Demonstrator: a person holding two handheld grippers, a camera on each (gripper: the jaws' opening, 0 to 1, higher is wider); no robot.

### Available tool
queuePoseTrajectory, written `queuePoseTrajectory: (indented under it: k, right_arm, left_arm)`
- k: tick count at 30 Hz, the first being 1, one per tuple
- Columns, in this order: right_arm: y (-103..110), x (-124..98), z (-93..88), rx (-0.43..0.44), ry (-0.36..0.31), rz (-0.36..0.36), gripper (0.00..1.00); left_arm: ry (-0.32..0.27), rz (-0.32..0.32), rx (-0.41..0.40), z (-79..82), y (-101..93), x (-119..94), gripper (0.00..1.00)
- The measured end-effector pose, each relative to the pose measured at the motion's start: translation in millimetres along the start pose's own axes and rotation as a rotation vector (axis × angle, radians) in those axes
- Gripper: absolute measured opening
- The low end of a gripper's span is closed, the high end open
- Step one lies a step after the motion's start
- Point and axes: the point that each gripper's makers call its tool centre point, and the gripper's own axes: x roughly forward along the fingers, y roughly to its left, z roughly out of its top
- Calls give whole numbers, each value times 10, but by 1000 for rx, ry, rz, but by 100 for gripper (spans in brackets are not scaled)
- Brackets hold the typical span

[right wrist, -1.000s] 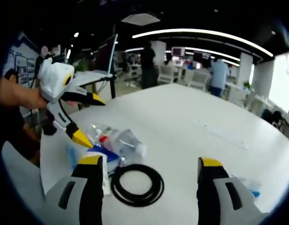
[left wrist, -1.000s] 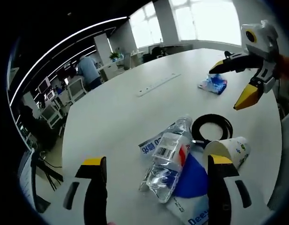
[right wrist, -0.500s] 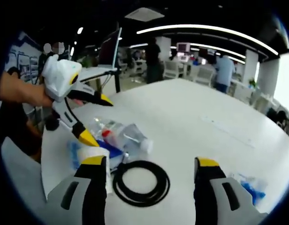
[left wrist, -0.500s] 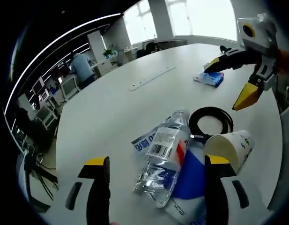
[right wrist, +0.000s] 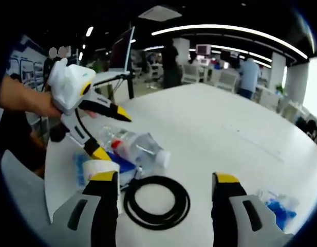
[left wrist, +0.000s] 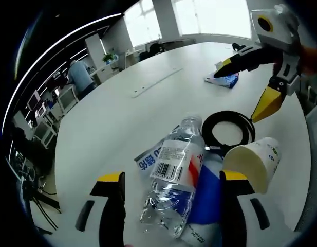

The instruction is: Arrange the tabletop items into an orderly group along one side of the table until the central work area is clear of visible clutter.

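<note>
Judging progress: the sorting looks barely begun; no item is held and none looks set in a neat row.
Left tongs (left wrist: 171,198): jaws wide apart, holding nothing, poised over the clear water bottle (left wrist: 172,180) in the left gripper view.
Right tongs (right wrist: 165,198): jaws wide apart and empty, aimed at the black cable coil (right wrist: 156,200) in the right gripper view.
Water bottle: lies on its side near the worktop (left wrist: 117,128) edge closest to the person, on top of a blue and white plastic packet (left wrist: 202,200).
Paper cup (left wrist: 253,162): tipped on its side, touching the packet and just beside the coil.
Cable coil: flat on the worktop, just beyond the bottle's cap and the cup.
Blue wrapper (left wrist: 223,80): lies well apart from the heap, further across the worktop, behind the right tongs as the left gripper view shows them.
Done so far: bottle, packet, cup and coil already lie close together by one edge, though as a loose overlapping heap.
Left to do: probably fetching the stray blue wrapper to that side, standing the cup and bottle up, and separating the overlapped pieces.
Worktop middle: mostly bare white surface apart from a long inset strip (left wrist: 155,82).
</note>
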Motion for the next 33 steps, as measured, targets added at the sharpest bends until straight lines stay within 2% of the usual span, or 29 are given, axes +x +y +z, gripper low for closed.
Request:
queuePoseTrajectory:
  k: [21, 26, 33]
  right_arm:
    - [-60, 75, -48, 24, 7, 1, 70]
    - [-60, 81, -59, 28, 9, 2, 70]
    - [-57, 98, -81, 32, 13, 5, 70]
  left_arm:
    - [40, -79, 50, 36, -51, 215, 57]
    - [48, -110, 59, 41, -89, 241, 49]
    - [64, -127, 88, 41, -89, 265, 46]
